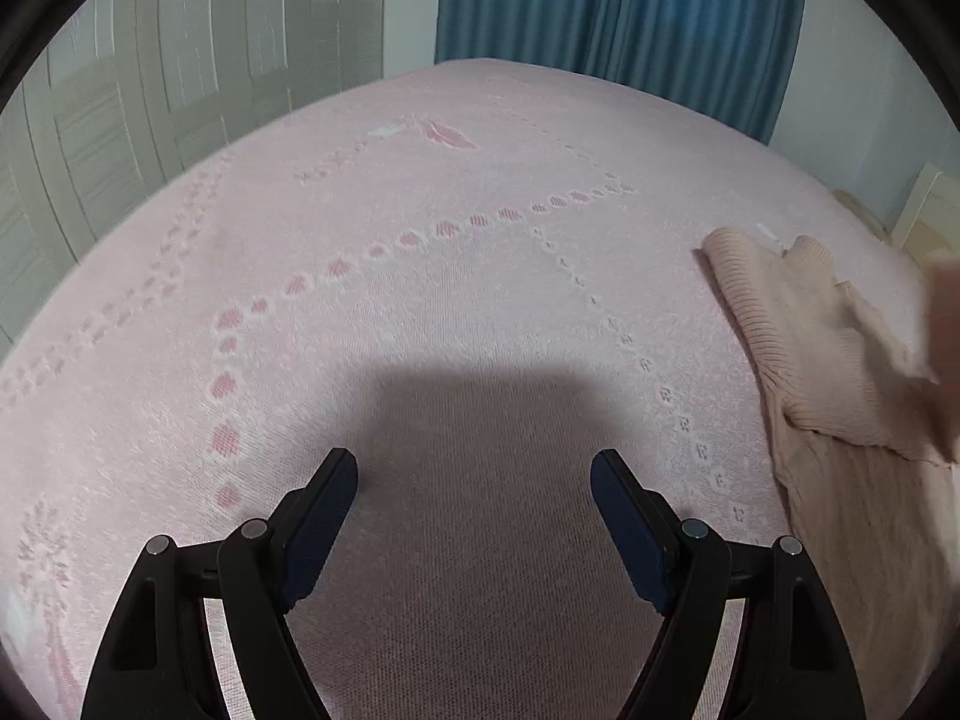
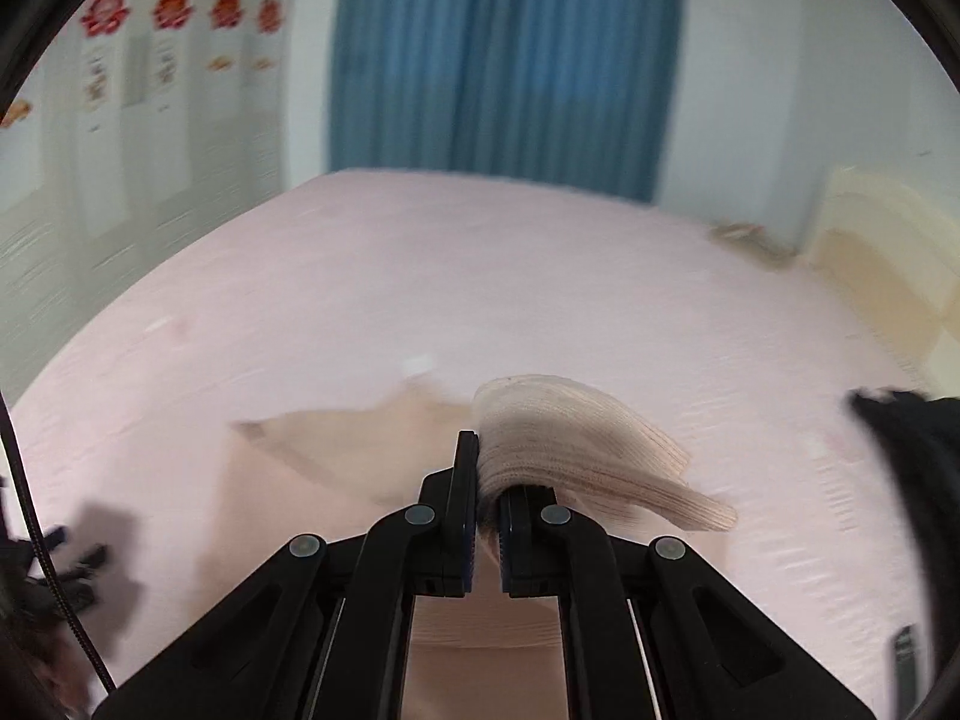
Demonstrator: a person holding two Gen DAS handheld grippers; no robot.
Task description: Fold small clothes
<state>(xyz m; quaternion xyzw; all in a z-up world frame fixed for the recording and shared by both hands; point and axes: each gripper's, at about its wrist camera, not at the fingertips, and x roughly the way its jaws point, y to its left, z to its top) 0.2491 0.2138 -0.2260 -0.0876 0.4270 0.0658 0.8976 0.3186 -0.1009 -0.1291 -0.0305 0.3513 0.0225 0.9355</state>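
Up close, two wrist cameras look across a bed covered by a pink bedspread [image 1: 456, 276] with a woven pattern of small hearts. Blue curtains [image 1: 618, 6] hang behind the far edge of the bed, and pale wardrobe doors [image 1: 150, 90] stand to the left.

From the left wrist view, the left gripper [image 1: 474, 474] hovers over bare bedspread with its jaws wide apart and nothing between them; its shadow falls on the cover just ahead. Off to its right lies a peach ribbed knit garment [image 1: 810, 348], partly flat on the bed, with one flap lifted.

From the right wrist view, which is blurred by motion, the right gripper [image 2: 489, 474] has its jaws pressed together on a ribbed edge of the same garment [image 2: 576, 450]. The pinched part arches up and over the right finger, while the rest spreads flat on the bed below and to the left. A dark object [image 2: 900, 480] sits at the right edge; I cannot tell what it is.

Judging from this, a fold is under way. The risks: only a thin edge is pinched, so a quick swing could pull the knit free; with the left gripper holding nothing down, the whole garment could drag along and bunch; stretchy ribbing could land crooked
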